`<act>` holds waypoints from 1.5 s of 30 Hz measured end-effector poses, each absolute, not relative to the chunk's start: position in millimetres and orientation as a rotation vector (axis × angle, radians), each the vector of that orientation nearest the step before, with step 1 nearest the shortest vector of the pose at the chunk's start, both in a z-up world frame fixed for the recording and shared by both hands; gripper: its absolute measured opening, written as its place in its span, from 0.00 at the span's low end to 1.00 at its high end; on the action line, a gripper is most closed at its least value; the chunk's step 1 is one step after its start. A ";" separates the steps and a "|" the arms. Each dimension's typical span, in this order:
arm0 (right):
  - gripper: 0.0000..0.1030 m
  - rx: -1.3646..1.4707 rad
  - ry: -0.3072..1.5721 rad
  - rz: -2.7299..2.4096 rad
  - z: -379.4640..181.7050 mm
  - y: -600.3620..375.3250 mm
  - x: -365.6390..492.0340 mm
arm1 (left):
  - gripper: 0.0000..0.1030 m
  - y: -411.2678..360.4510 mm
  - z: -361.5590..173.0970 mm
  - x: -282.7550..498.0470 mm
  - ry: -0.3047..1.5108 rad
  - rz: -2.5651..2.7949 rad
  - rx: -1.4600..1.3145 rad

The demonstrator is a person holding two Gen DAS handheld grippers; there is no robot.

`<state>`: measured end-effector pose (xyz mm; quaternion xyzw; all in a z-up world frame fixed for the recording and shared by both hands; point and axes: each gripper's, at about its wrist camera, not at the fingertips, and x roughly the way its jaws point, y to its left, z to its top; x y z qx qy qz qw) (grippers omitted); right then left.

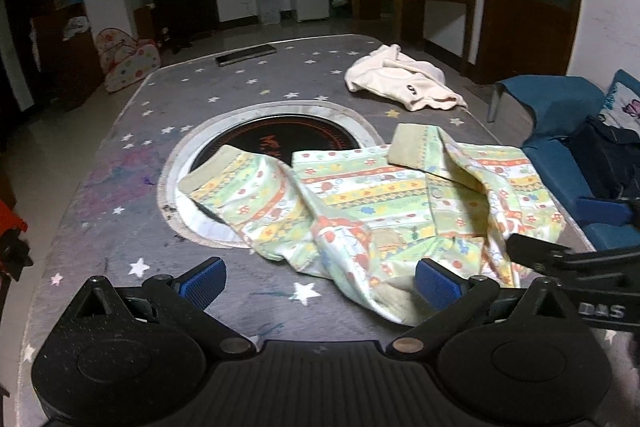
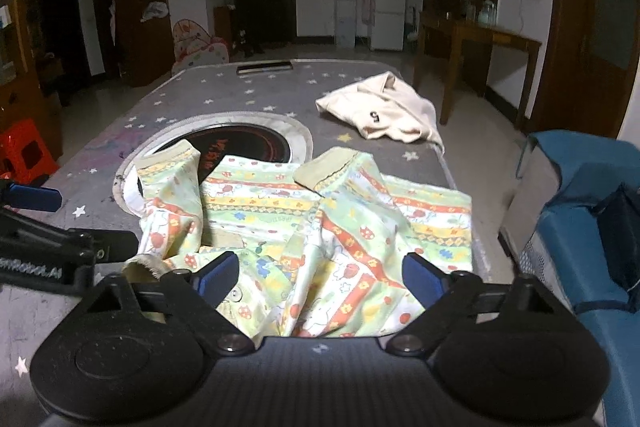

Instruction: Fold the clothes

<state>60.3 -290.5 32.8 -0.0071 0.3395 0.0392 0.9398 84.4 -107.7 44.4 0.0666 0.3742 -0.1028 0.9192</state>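
A child's green, yellow and orange patterned top [image 1: 372,203] lies rumpled on the grey star-print table cover [image 1: 120,187], both sleeves folded across its body, also in the right wrist view [image 2: 320,219]. My left gripper [image 1: 318,285] is open at the garment's near left hem, with its right pad [image 1: 436,285] against the cloth. My right gripper [image 2: 320,277] is open over the near right part of the top, cloth lying between its blue pads. A cream garment [image 1: 400,79] with a dark numeral lies crumpled at the far right, also in the right wrist view [image 2: 380,115].
A round black cooktop inset [image 1: 276,147] sits in the table's middle, partly under the left sleeve. A dark flat bar [image 1: 246,55] lies at the far edge. A blue sofa [image 2: 580,207] stands right of the table. A red stool [image 2: 24,151] stands to the left.
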 end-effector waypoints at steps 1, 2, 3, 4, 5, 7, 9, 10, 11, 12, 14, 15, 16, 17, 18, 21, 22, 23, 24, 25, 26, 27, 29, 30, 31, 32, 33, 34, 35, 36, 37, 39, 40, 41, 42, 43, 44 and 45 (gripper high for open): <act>0.81 -0.013 0.702 0.083 30.5 -289.9 64.2 | 0.94 -108.7 43.2 85.7 0.773 -0.220 0.136; 0.79 -0.014 0.714 0.089 27.5 -288.5 68.1 | 0.92 -109.7 42.0 87.0 0.776 -0.228 0.137; 0.79 -0.016 0.723 0.093 25.0 -287.6 70.3 | 0.90 -110.6 40.8 88.3 0.779 -0.237 0.137; 0.78 -0.018 0.731 0.091 22.4 -286.5 73.5 | 0.89 -111.6 39.7 89.5 0.782 -0.245 0.137; 0.78 -0.021 0.739 0.089 19.7 -285.2 77.1 | 0.89 -112.9 38.5 90.5 0.785 -0.254 0.141; 0.76 -0.032 0.750 0.072 14.7 -284.2 83.0 | 0.89 -114.7 37.6 92.5 0.786 -0.265 0.143; 0.72 -0.041 0.764 0.053 8.4 -284.7 90.3 | 0.89 -115.3 37.5 95.5 0.790 -0.270 0.138; 0.67 -0.040 0.772 0.043 5.9 -285.7 93.0 | 0.89 -115.7 37.0 97.2 0.792 -0.273 0.139; 0.62 -0.038 0.780 0.035 3.7 -286.8 95.3 | 0.89 -116.3 36.3 99.0 0.795 -0.276 0.141; 0.59 -0.031 0.788 0.027 1.2 -289.3 98.1 | 0.89 -117.0 35.5 100.2 0.798 -0.278 0.145; 0.47 -0.019 0.792 0.015 -0.6 -294.1 99.0 | 0.88 -118.2 33.7 102.0 0.803 -0.284 0.153; 0.43 -0.018 0.790 0.010 -0.6 -296.2 98.1 | 0.87 -118.4 32.9 102.5 0.805 -0.289 0.154; 0.37 -0.018 0.789 0.006 -0.5 -298.0 97.1 | 0.85 -118.9 32.0 102.8 0.808 -0.292 0.156; 0.31 -0.018 0.787 0.003 -0.5 -300.6 95.4 | 0.84 -119.4 31.0 103.0 0.811 -0.294 0.158; 0.29 -0.017 0.785 0.002 -0.2 -302.3 94.0 | 0.79 -119.8 30.1 102.9 0.813 -0.298 0.160; 0.19 -0.006 0.768 0.009 2.1 -307.5 86.7 | 0.68 -120.5 28.2 100.9 0.819 -0.321 0.159; 0.17 -0.001 0.763 0.011 2.9 -308.6 85.3 | 0.60 -120.6 27.7 99.8 0.820 -0.330 0.159; 0.14 0.000 0.755 0.013 4.3 -309.6 83.0 | 0.56 -120.9 27.4 98.8 0.821 -0.339 0.160; 0.13 0.000 0.746 0.015 5.7 -310.6 80.5 | 0.50 -121.3 27.1 97.8 0.823 -0.348 0.161; 0.12 0.001 0.737 0.017 7.2 -311.6 77.9 | 0.44 -121.5 27.0 96.7 0.822 -0.356 0.161; 0.10 0.004 0.727 0.019 9.6 -312.5 75.6 | 0.40 -121.7 26.8 95.6 0.822 -0.363 0.162; 0.09 0.008 0.717 0.021 12.3 -313.5 73.3 | 0.32 -121.8 26.7 94.5 0.821 -0.371 0.162; 0.08 0.016 0.702 0.028 17.5 -315.2 68.3 | 0.19 -121.1 26.0 92.2 0.825 -0.387 0.165; 0.08 0.017 0.694 0.031 19.9 -315.9 65.1 | 0.14 -120.5 25.5 90.9 0.826 -0.394 0.167; 0.08 0.016 0.690 0.034 22.0 -316.1 62.0 | 0.09 -119.7 24.9 89.4 0.826 -0.398 0.170; 0.07 0.016 0.684 0.036 23.8 -316.2 58.3 | 0.08 -118.9 24.4 87.9 0.826 -0.402 0.173; 0.07 0.015 0.679 0.037 25.2 -316.7 54.5 | 0.06 -118.0 23.8 86.4 0.828 -0.405 0.175; 0.07 0.015 0.674 0.038 26.5 -317.2 50.6 | 0.05 -116.7 23.0 85.2 0.832 -0.408 0.176; 0.07 0.014 0.669 0.039 27.7 -317.8 46.8 | 0.04 -115.1 21.9 84.0 0.836 -0.412 0.176; 0.07 0.017 0.666 0.042 28.6 -318.6 43.1 | 0.04 -113.7 20.9 82.6 0.839 -0.415 0.178; 0.07 0.019 0.666 0.045 29.0 -319.5 40.0 | 0.04 -112.1 20.1 81.2 0.842 -0.418 0.178; 0.07 0.015 0.668 0.050 29.2 -319.6 34.4 | 0.04 -108.7 18.7 78.2 0.852 -0.421 0.177; 0.07 0.013 0.670 0.055 28.9 -319.4 32.2 | 0.04 -106.6 17.9 77.3 0.857 -0.421 0.175; 0.07 0.009 0.673 0.058 28.6 -319.1 30.5 | 0.04 -104.4 17.1 76.6 0.863 -0.423 0.173; 0.07 -0.001 0.676 0.059 28.1 -318.4 27.4 | 0.04 -102.1 16.4 76.5 0.871 -0.422 0.171; 0.07 -0.007 0.680 0.061 27.3 -318.0 25.2 | 0.04 -99.8 15.8 76.7 0.879 -0.421 0.167; 0.07 -0.009 0.684 0.064 26.6 -318.2 23.4 | 0.04 -97.0 15.3 77.5 0.886 -0.417 0.163; 0.07 -0.010 0.687 0.067 26.0 -318.2 21.8 | 0.05 -94.0 14.9 78.4 0.893 -0.412 0.158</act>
